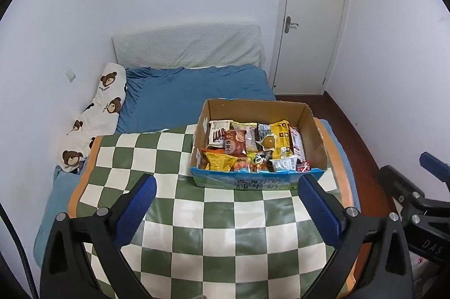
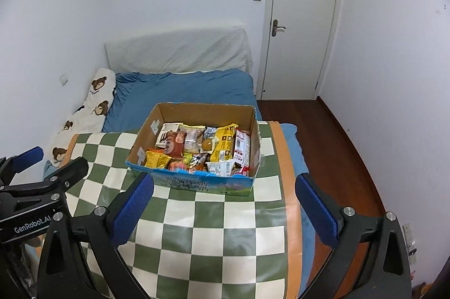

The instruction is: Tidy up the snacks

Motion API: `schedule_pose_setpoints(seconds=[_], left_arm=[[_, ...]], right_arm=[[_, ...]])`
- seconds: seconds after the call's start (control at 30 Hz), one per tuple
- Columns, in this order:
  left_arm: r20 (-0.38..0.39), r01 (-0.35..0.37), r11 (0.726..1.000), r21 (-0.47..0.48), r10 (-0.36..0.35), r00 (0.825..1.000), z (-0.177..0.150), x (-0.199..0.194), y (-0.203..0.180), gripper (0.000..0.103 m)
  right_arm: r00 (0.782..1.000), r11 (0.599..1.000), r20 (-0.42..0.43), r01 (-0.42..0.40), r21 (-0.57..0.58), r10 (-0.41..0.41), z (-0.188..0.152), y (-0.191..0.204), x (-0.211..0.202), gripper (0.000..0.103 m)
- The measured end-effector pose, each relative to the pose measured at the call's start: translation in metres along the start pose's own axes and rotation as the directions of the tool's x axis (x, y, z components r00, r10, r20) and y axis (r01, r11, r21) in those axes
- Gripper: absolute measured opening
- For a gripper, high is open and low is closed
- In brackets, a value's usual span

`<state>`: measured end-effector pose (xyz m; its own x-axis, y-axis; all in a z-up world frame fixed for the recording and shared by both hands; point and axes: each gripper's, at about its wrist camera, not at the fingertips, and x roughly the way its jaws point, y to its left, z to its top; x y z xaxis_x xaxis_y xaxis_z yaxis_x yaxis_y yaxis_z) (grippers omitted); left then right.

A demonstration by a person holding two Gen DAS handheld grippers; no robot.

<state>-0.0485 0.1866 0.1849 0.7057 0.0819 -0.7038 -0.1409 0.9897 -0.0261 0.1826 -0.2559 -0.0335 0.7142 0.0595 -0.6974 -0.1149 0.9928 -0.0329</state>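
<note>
A cardboard box [image 1: 315,127] with a blue printed front stands on the green-and-white checkered mat [image 1: 197,220]; it also shows in the right wrist view [image 2: 254,141]. It holds several snack packets [image 1: 247,147], yellow, red, white and silver [image 2: 197,148]. My left gripper [image 1: 227,186] is open and empty, held above the mat just short of the box front. My right gripper [image 2: 223,186] is open and empty, also short of the box front. The right gripper shows at the right edge of the left wrist view [image 1: 422,186].
The mat [image 2: 213,237] lies on a bed with a blue sheet [image 1: 197,93]. A bear-print pillow [image 1: 92,116] lies along the left wall. A white door [image 1: 309,23] and dark wood floor [image 2: 337,135] are to the right. White headboard [image 1: 188,48] behind.
</note>
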Motion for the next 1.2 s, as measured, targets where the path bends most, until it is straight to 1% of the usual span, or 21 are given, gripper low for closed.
schedule_pose_setpoints(seconds=[0.13,0.37,0.6,0.93,1.2], left_arm=[[0.007,-0.029,1.000,0.011,0.029,1.000,0.008,0.014,-0.001,0.103],[0.001,-0.050,0.998,0.024,0.050,0.999,0.024,0.040,-0.005,0.103],[-0.021,-0.034,0.999,0.029,0.034,0.999,0.031,0.058,-0.011,0.103],[-0.044,-0.020,0.999,0.040,0.022,0.999,0.029,0.065,-0.017,0.103],[-0.042,-0.015,0.999,0.037,0.016,0.999,0.028,0.064,-0.017,0.103]], right_arm=[[1.000,1.000,-0.001,0.025,0.012,-0.025,0.008,-0.004,0.018,0.102],[0.998,0.998,-0.016,0.054,0.039,-0.053,0.020,-0.010,0.050,0.102],[0.998,0.996,-0.032,0.065,0.054,-0.063,0.026,-0.014,0.070,0.103],[0.997,0.996,-0.049,0.067,0.065,-0.063,0.024,-0.020,0.078,0.103],[0.997,0.996,-0.047,0.070,0.064,-0.067,0.023,-0.019,0.078,0.103]])
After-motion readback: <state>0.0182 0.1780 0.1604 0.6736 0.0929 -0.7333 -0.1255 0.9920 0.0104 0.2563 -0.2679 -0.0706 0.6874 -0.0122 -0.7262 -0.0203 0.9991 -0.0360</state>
